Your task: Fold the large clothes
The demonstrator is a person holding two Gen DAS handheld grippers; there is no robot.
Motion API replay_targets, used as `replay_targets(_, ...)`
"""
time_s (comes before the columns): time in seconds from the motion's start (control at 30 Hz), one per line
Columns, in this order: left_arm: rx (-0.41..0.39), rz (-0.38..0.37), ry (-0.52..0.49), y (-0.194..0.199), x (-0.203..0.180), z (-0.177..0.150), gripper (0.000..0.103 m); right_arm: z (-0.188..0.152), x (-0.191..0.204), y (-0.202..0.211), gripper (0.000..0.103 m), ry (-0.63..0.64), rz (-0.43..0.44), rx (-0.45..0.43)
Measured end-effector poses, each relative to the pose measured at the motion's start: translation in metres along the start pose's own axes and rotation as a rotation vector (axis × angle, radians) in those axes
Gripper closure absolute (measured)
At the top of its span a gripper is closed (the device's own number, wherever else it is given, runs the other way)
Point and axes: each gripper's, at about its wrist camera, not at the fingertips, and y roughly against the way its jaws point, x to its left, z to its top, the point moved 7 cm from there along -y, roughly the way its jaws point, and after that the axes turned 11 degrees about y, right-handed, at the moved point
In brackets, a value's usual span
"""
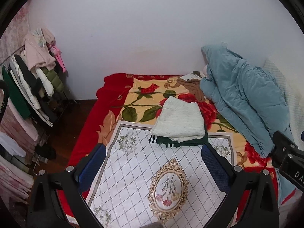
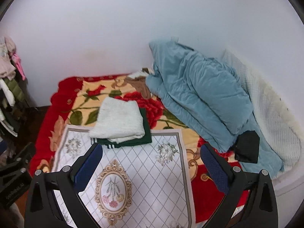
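Note:
A folded white knit garment (image 1: 179, 119) lies on top of a folded dark green garment with white stripes (image 1: 171, 143) at the far edge of a white patterned mat (image 1: 136, 171) on the bed. The right wrist view shows the same white garment (image 2: 118, 121), green garment (image 2: 133, 140) and mat (image 2: 152, 171). My left gripper (image 1: 153, 152) is open and empty above the mat, short of the stack. My right gripper (image 2: 152, 150) is open and empty, just in front of the stack.
A red floral blanket (image 1: 133, 98) covers the bed. A rumpled blue quilt (image 1: 245, 98) is heaped at the right against the wall, with a small black cloth (image 2: 247, 146) beside it. A clothes rack (image 1: 32, 79) full of garments stands at the left.

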Motion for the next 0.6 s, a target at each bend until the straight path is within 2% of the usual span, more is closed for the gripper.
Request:
replay_targets(0.23,-0.029,-0.001,0.019,0.051,-0.001,-0.005,0.001,-0.001,-0.018,0.084,0.0,0.022,0.001,-0.09)
replay_targets(0.6,-0.115,-0.005,0.031,0.094,-0.004,-0.007,0.001,-0.009,-0.038,0.137,0.0,0.025,0.033,-0.134)
